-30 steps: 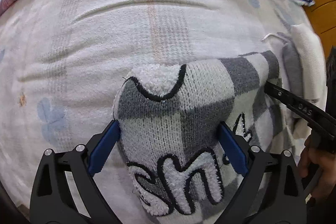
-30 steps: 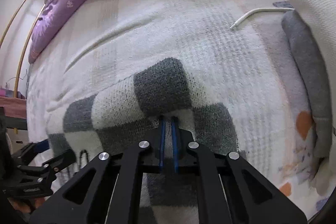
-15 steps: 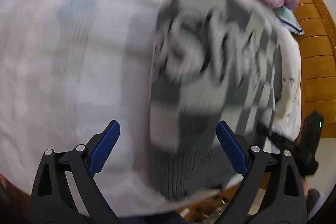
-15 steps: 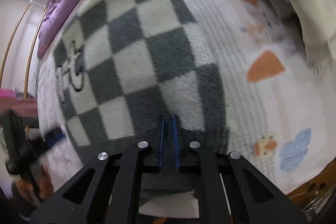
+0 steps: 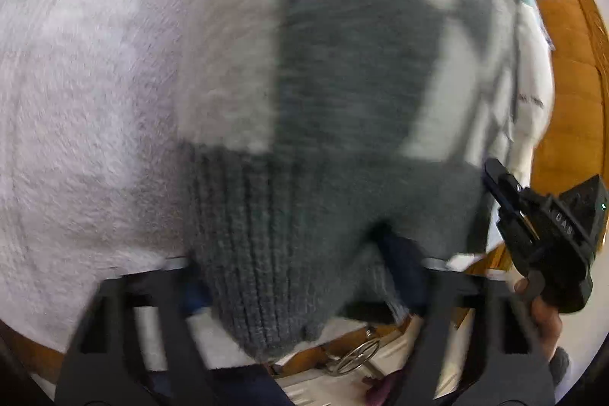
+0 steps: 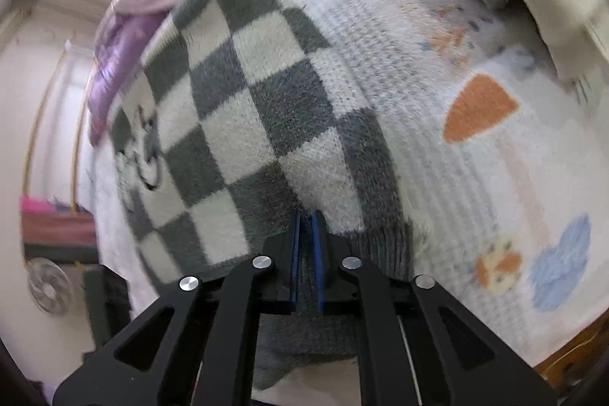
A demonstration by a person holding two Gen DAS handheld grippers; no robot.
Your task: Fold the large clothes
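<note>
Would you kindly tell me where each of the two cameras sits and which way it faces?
Left wrist: on the left gripper, facing the checkered sweater's ribbed hem up close; its fingers are blurred; the right gripper and its hand show at right.
Right wrist: on the right gripper, looking along the bed blanket toward the purple quilt; its jaws pinch the sweater hem.
Shared: the sweater, blanket and quilt.

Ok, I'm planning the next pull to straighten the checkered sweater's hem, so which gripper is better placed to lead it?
Right, probably. The right gripper is clamped on the checkered sweater at its ribbed hem; the left gripper view is blurred, its grip unclear.
</note>
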